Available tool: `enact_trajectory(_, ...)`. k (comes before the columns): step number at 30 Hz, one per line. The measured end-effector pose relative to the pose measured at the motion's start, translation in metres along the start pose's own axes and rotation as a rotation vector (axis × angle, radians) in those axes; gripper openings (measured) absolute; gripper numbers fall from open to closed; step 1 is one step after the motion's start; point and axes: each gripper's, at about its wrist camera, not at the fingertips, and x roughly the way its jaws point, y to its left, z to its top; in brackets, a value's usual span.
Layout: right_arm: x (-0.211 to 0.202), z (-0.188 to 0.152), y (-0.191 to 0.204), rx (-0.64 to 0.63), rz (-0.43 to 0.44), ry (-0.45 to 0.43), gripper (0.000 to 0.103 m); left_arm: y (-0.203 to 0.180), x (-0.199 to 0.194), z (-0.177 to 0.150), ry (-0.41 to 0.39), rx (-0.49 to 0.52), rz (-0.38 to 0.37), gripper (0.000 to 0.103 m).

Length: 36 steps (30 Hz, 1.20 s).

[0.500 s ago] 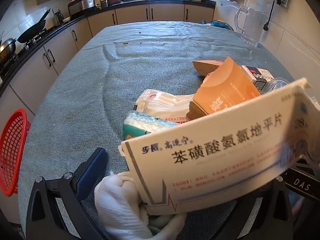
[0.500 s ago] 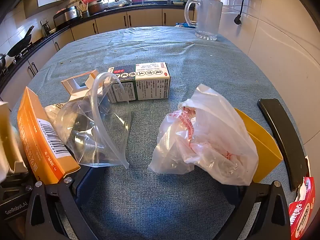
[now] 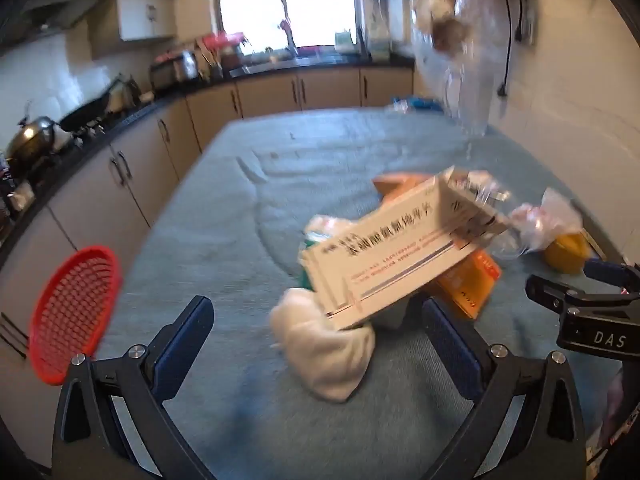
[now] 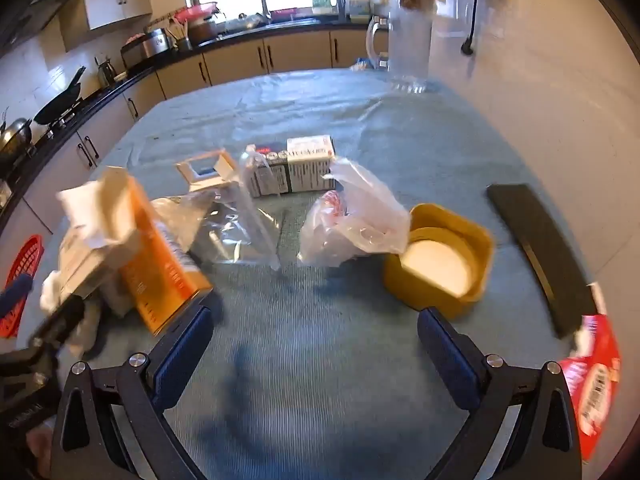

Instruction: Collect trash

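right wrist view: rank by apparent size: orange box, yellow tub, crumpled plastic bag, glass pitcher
1. orange box, largest, though it lies nearest the camera, which inflates it
2. crumpled plastic bag and yellow tub: too alike to rank
3. glass pitcher, smallest-looking, but it stands farthest off

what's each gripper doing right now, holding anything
left gripper: open, holding nothing; white medicine box lies ahead of it
right gripper: open, empty, above bare tablecloth
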Motion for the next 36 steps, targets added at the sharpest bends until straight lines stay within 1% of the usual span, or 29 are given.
enact_trajectory(3, -0.039, -0.009, 0.010, -0.032, -0.054, -0.095, 0.103, 0.013, -0.036, -0.008, -0.091, -0.010, 0.026, 0.103)
enact_trajectory(4, -0.053, -0.012, 0.015, -0.045, -0.080, -0.137, 0.103, 0.017, -0.046, -0.013, -0.118, -0.014, 0.032, 0.103)
enact_trajectory(5, -0.071, -0.018, 0.021, -0.061, -0.115, -0.198, 0.103, 0.022, -0.057, -0.017, -0.143, -0.019, 0.037, 0.103)
enact_trajectory(7, -0.097, -0.029, 0.031, -0.080, -0.153, -0.293, 0.103, 0.032, -0.076, -0.027, -0.181, -0.034, 0.058, 0.103)
enact_trajectory(9, -0.118, -0.041, 0.041, -0.082, -0.168, -0.373, 0.103, 0.043, -0.093, -0.039, -0.218, -0.058, 0.079, 0.103)
enact_trajectory(10, -0.125, -0.047, 0.044, -0.082, -0.148, -0.392, 0.103, 0.042, -0.100, -0.044, -0.232, -0.064, 0.093, 0.103)
enact_trajectory(11, -0.128, -0.053, 0.048, -0.086, -0.106, -0.400, 0.103, 0.046, -0.107, -0.050, -0.248, -0.069, 0.108, 0.103)
enact_trajectory(13, -0.123, -0.059, 0.055, -0.099, -0.034, -0.359, 0.103, 0.051, -0.120, -0.064, -0.263, -0.077, 0.135, 0.103)
enact_trajectory(14, -0.124, -0.066, 0.056, -0.095, -0.015, -0.356, 0.103, 0.057, -0.123, -0.070, -0.268, -0.086, 0.141, 0.103)
enact_trajectory(16, -0.137, -0.078, 0.061, -0.086, 0.026, -0.389, 0.103, 0.066, -0.133, -0.080, -0.284, -0.108, 0.154, 0.103)
enact_trajectory(18, -0.147, -0.092, 0.067, -0.080, 0.042, -0.427, 0.103, 0.073, -0.143, -0.091, -0.303, -0.132, 0.174, 0.103)
enact_trajectory(19, -0.155, -0.097, 0.068, -0.081, 0.052, -0.460, 0.103, 0.075, -0.147, -0.095, -0.315, -0.135, 0.186, 0.103)
enact_trajectory(21, -0.163, -0.100, 0.073, -0.098, 0.042, -0.505, 0.103, 0.077, -0.150, -0.103, -0.313, -0.130, 0.199, 0.103)
enact_trajectory(22, -0.166, -0.100, 0.075, -0.112, 0.033, -0.516, 0.103, 0.077, -0.150, -0.106, -0.308, -0.126, 0.199, 0.103)
enact_trajectory(23, -0.167, -0.101, 0.075, -0.121, 0.037, -0.522, 0.103, 0.070, -0.149, -0.112, -0.305, -0.123, 0.201, 0.103)
enact_trajectory(25, -0.168, -0.101, 0.076, -0.126, 0.042, -0.533, 0.103, 0.067, -0.144, -0.113, -0.298, -0.111, 0.214, 0.103)
enact_trajectory(30, -0.164, -0.106, 0.083, -0.168, 0.039, -0.525, 0.103, 0.065, -0.139, -0.119, -0.287, -0.092, 0.219, 0.103)
enact_trajectory(34, -0.163, -0.110, 0.085, -0.178, 0.024, -0.528, 0.103, 0.069, -0.137, -0.125, -0.278, -0.088, 0.226, 0.103)
enact_trajectory(36, -0.163, -0.110, 0.085, -0.177, 0.022, -0.527, 0.103, 0.072, -0.135, -0.127, -0.272, -0.091, 0.217, 0.103)
